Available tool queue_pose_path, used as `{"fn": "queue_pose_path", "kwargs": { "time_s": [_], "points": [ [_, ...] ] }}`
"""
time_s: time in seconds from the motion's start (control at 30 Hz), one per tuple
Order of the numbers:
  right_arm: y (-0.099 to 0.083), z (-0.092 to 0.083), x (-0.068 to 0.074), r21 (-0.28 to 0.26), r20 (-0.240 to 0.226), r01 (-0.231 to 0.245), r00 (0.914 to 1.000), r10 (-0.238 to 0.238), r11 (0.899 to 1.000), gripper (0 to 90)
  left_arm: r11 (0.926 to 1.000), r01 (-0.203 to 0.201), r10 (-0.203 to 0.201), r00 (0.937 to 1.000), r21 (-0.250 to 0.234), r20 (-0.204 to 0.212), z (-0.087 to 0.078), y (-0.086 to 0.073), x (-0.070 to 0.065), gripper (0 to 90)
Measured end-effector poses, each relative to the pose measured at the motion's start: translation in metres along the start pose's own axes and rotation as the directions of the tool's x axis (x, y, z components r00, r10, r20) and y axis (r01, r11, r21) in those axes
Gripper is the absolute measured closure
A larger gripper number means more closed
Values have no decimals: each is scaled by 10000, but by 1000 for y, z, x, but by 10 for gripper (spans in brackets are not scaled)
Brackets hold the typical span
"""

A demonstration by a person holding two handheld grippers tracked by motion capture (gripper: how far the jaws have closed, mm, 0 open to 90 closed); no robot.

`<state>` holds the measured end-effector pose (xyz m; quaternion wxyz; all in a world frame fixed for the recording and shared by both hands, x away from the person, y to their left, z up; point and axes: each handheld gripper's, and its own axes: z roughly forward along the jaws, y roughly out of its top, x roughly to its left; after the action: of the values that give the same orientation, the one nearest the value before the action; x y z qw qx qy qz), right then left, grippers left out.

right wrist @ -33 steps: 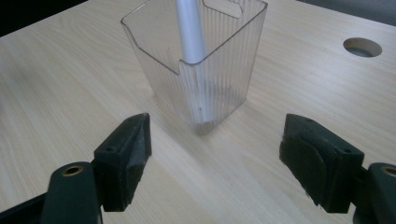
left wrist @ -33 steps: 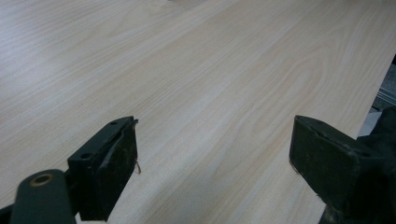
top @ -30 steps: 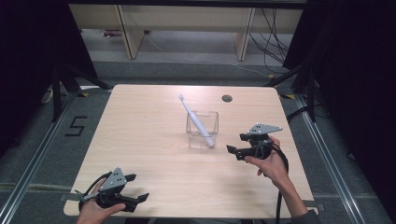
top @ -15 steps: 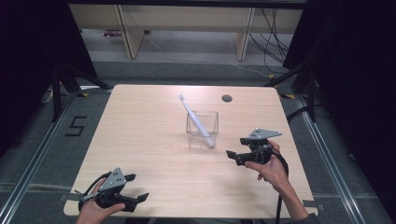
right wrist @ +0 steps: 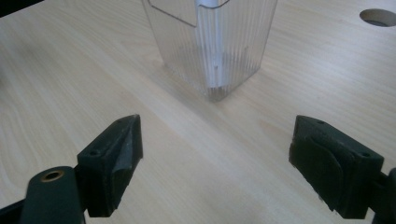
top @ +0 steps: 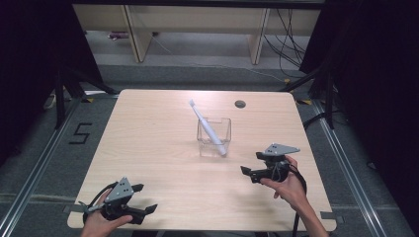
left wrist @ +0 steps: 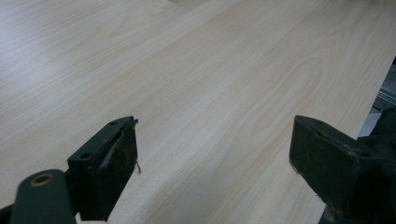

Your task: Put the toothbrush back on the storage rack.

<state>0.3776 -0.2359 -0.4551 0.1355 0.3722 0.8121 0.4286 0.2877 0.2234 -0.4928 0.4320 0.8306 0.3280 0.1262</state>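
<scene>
Since the earlier frame the right tongs (top: 253, 171) have drawn back from the clear container (top: 214, 137), jaws just opening, empty. Left tongs (top: 143, 199) rest released at the worktop's (top: 158, 133) near-left corner. The toothbrush (top: 207, 126) leans inside the container, mid-worktop.

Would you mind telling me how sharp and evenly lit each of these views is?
High view: table evenly lit, surroundings dark. Left gripper view: wood grain sharp, near fingers soft. Right gripper view: clear container crisp, faint shadow at its base, fingers slightly blurred.
</scene>
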Motion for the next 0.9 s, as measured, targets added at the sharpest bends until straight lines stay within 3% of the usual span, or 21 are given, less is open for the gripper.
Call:
{"fn": "queue_pose_path", "kwargs": {
  "time_s": [0.13, 0.17, 0.2, 0.23, 0.27, 0.3, 0.37, 0.4, 0.53, 0.57, 0.63, 0.67, 0.73, 0.77, 0.8, 0.83, 0.87, 0.9],
  "points": [
    [-5, 0, 2, 56, -75, 51, 10000, -50, 10000, 183, 9998, 71, -70, 10000, -191, 68, 1, -1, 0, 148],
    [-6, -1, 5, 167, -94, -213, 9997, 215, 9996, 183, 9998, 52, -50, 9999, -189, 89, 1, -1, 0, 148],
    [-8, 0, 4, 62, -97, 55, 9999, -55, 10000, 183, 9998, 22, -20, 10000, -183, 87, 1, -1, 0, 148],
    [-9, 0, 6, 153, -141, -85, 9999, 87, 9998, 183, 9999, -14, 14, 10000, -154, 52, 1, -1, 0, 148],
    [-10, 1, 5, 93, -177, 177, 9997, -175, 9998, 183, 9999, -1, 2, 10000, -125, 70, 1, -1, 0, 148],
    [-13, 0, 7, 162, -158, 59, 9999, -57, 9999, 183, 9997, 105, -104, 9999, -219, 58, 1, -1, -1, 148],
    [-14, 1, 7, 136, -156, 155, 9998, -153, 9998, 183, 10000, -61, 61, 10000, -40, 73, 0, -1, 0, 148],
    [-17, 1, 10, 282, -258, -116, 9996, 123, 9995, 181, 9998, 65, -64, 10000, -207, 74, 1, -1, 0, 148],
    [-20, 0, 12, 201, -277, -282, 9992, 287, 9994, 181, 9998, 106, -105, 9999, -195, 56, 1, -1, -1, 148],
    [-21, -1, 11, 251, -441, -155, 9989, 166, 9996, 181, 10000, -86, 87, 10000, -24, 43, 0, -1, 0, 148],
    [-23, -2, 13, 177, -296, -273, 9992, 278, 9995, 181, 9998, 81, -79, 9999, -190, 108, 2, -1, -1, 148],
    [-24, -2, 11, 56, -162, 27, 9999, -26, 10000, 180, 10000, -23, 23, 10000, -63, 47, 1, -1, -1, 148],
    [-28, -3, 13, 177, -293, -323, 9990, 328, 9993, 179, 10000, -59, 60, 10000, -25, 77, 0, -1, 0, 148],
    [-28, -3, 11, 75, -168, -4, 9999, 5, 10000, 178, 9998, -181, 181, 9998, 85, 21, 0, -1, 1, 149],
    [-29, -4, 13, 260, -327, -306, 9990, 314, 9992, 178, 9997, 102, -99, 9999, -222, 108, 2, -1, -1, 148],
    [-31, -4, 12, 144, -155, -45, 9999, 47, 9999, 176, 9995, 109, -106, 9999, -283, 95, 2, -1, -2, 148],
    [-32, -3, 12, 200, -409, -228, 9989, 236, 9995, 175, 9998, 4, -3, 10000, -214, 34, 1, -1, -1, 149],
    [-33, -5, 15, 363, -293, -487, 9983, 498, 9982, 175, 9998, -173, 173, 9998, 49, -61, -1, -1, 0, 149]
  ]
}}
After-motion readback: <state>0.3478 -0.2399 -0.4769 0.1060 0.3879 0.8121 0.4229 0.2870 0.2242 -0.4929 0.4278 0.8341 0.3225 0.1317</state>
